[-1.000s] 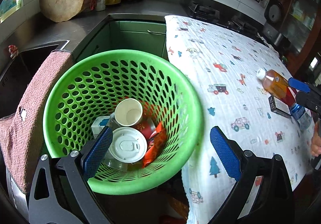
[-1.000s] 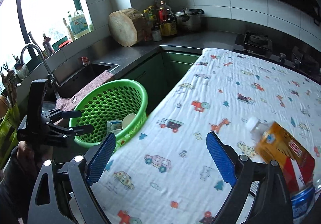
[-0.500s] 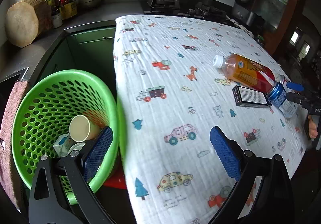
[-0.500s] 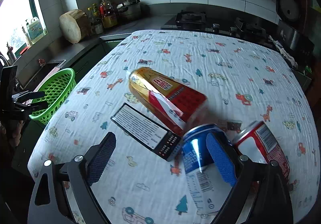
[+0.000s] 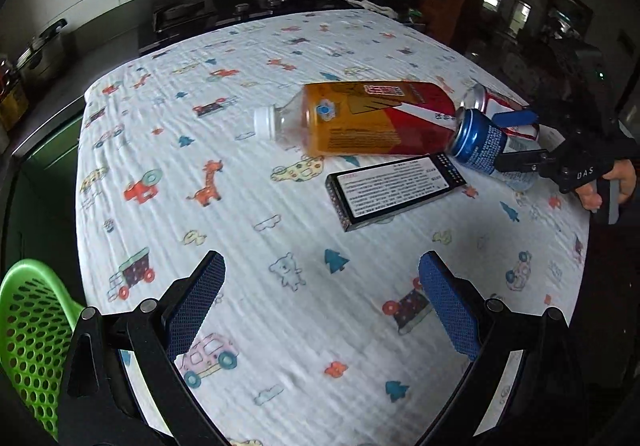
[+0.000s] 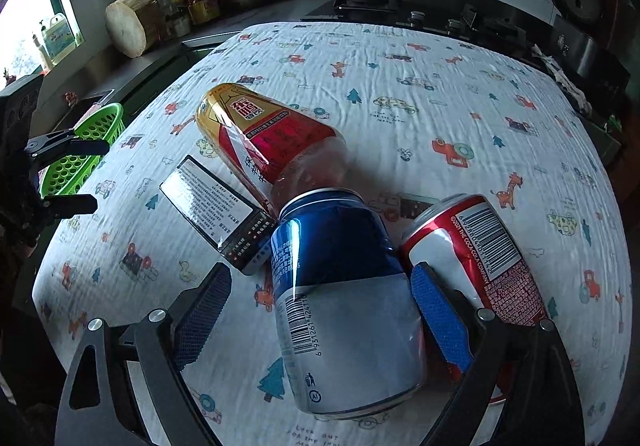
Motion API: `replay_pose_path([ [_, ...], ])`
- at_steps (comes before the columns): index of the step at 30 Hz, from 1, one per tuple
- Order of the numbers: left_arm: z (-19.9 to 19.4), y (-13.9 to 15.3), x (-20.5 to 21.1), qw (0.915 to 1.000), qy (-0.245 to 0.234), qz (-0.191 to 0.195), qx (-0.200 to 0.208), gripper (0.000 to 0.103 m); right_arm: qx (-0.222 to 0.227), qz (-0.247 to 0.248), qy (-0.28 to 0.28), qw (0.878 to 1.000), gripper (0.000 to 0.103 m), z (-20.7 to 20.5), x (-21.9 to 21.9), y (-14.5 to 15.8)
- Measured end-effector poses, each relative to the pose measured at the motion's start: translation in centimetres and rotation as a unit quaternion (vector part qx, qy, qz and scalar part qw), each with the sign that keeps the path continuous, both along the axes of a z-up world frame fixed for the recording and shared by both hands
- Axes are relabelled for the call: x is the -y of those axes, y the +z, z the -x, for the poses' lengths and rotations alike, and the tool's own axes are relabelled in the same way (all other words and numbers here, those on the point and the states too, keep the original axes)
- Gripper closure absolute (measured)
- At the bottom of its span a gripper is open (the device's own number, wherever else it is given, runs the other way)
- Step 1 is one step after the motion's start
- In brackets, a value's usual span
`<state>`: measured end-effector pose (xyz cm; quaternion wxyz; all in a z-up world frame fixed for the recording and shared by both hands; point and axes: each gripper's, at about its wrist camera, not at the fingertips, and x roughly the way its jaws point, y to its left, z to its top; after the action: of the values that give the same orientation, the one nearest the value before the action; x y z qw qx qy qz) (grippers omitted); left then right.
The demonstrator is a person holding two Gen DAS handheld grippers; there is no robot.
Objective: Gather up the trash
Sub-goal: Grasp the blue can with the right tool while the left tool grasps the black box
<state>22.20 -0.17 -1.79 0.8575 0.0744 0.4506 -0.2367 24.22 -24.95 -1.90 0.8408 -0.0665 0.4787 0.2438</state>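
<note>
Four pieces of trash lie together on the printed tablecloth: a blue can set between the spread, not yet closed jaws of the right gripper, a red can just beside its right pad, a bottle touching the blue can's far end, and a flat black box. If the jaws are shut here, the round blue can could be squeezed out sideways or the red can nudged into a roll. Only in the left wrist view is the empty, wide-open left gripper seen above bare cloth, with the green basket at the table's near corner; the blue can's place between the pads is shown clearly only in the right wrist view.
</note>
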Motion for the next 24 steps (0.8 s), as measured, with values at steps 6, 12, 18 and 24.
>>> replay_pose_path([
  [6, -1.7, -0.7, 3.7, 0.9963, -0.085, -0.014, -0.008, 0.007, -0.01, 0.012, 0.014, 1.0, 0.015, -0.3, -0.5, -0.4],
  [12, -3.0, -1.7, 6.1, 0.9886, -0.147, -0.026, -0.017, 0.008, -0.009, 0.011, 0.025, 1.0, 0.025, 0.1, -0.8, -0.6],
  [18, -4.0, -2.0, 7.3, 0.9791, -0.199, -0.042, -0.011, 0.008, -0.023, 0.015, 0.041, 0.999, 0.032, 0.8, -0.9, -1.0],
  [24, -5.2, -2.6, 8.4, 0.9709, -0.233, -0.054, -0.011, 0.008, -0.037, -0.002, 0.044, 0.998, 0.033, 0.7, -0.6, -1.1],
])
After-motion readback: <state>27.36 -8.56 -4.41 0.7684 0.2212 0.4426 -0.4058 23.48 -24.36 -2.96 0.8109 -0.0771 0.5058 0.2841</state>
